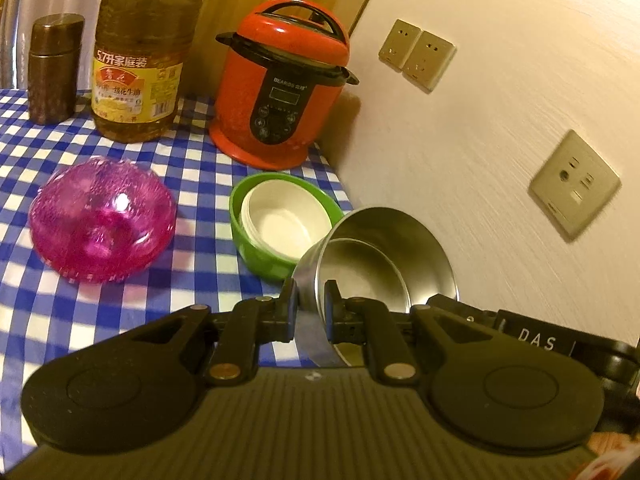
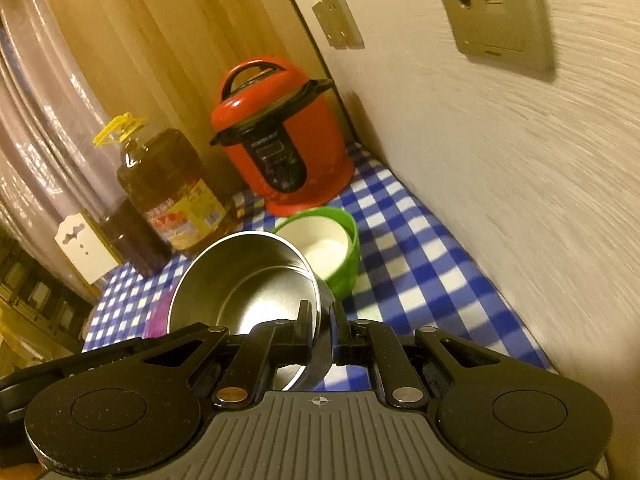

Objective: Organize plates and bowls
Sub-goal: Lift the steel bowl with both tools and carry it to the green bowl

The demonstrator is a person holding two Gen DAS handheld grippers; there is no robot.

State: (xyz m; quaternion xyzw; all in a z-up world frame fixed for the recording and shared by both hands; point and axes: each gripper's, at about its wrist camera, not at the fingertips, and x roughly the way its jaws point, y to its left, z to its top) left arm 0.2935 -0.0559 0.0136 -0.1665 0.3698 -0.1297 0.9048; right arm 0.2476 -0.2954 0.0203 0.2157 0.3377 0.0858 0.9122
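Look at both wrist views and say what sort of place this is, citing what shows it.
Probably a home kitchen or dining corner: a red electric pressure cooker, a large bottle of cooking oil and bowls stand on a blue checked tablecloth beside wall sockets.

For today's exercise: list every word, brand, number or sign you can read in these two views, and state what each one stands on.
"5.7升家庭装": top band of the label on the oil bottle.
"BEAROS", followed by characters too blurred to read: front of the red pressure cooker.
"DAS": black gripper body at the right of the left wrist view.
Too small or blurred: the rest of the oil label, the cooker's display and buttons.
Wall sockets: no text.
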